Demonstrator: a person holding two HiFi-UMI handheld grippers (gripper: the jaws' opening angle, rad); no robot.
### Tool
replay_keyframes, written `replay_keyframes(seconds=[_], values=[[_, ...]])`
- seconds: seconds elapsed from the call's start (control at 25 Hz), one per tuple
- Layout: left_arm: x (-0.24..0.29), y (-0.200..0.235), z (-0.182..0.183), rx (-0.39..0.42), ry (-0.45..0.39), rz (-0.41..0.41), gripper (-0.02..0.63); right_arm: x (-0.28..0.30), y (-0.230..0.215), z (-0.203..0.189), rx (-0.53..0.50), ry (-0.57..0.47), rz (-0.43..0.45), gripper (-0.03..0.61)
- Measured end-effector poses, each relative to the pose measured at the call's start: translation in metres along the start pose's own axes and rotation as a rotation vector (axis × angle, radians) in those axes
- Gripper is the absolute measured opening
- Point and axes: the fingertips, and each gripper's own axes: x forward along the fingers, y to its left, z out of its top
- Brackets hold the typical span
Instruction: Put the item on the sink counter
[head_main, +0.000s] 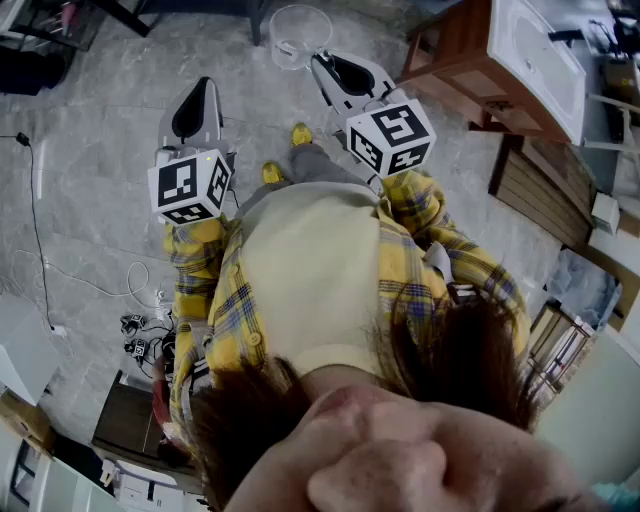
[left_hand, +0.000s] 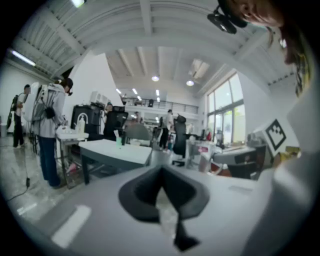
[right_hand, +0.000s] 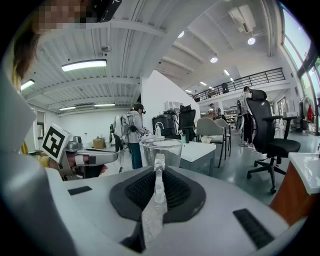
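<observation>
Right claw: the right claw (head_main: 330, 68) (right_hand: 159, 172) is closed tight on the thin handle of a clear cup (head_main: 300, 35) (right_hand: 161, 150). The cup's body sits just past the tips.
Left claw: the left claw (head_main: 197, 105) (left_hand: 161, 175) has its pads pressed together, with nothing visible between them. It is farther from the sink desk than the right one.
Clear cup: it is held above the grey floor (head_main: 100, 150), upright with its mouth up. In the head view it is to the left of the sink desk, well apart from it and not resting on it.
Sink desk: the sink desk (head_main: 560, 85) (right_hand: 306, 167) has a white top and basin on a brown wooden cabinet. It appears at the upper right of the head view and at the lower right edge of the right gripper view.
Person: a person in a yellow plaid shirt (head_main: 400, 260) stands beside the sink desk, holding both claws out in front.
</observation>
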Motion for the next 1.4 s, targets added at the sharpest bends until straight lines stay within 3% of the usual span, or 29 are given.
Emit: replay_keyframes(seconds=[0.4, 1.4], values=[[-0.008, -0.018, -0.005, -0.017, -0.002, -0.003, 0.005, -0.016, -0.001, -0.011, 0.020, 0.005, -0.010, 0.035], [0.115, -0.061, 0.002, -0.048, -0.017, 0.187, 0.005, 0.016, -0.125, -0.003, -0.036, 0.003, 0.168, 0.035]])
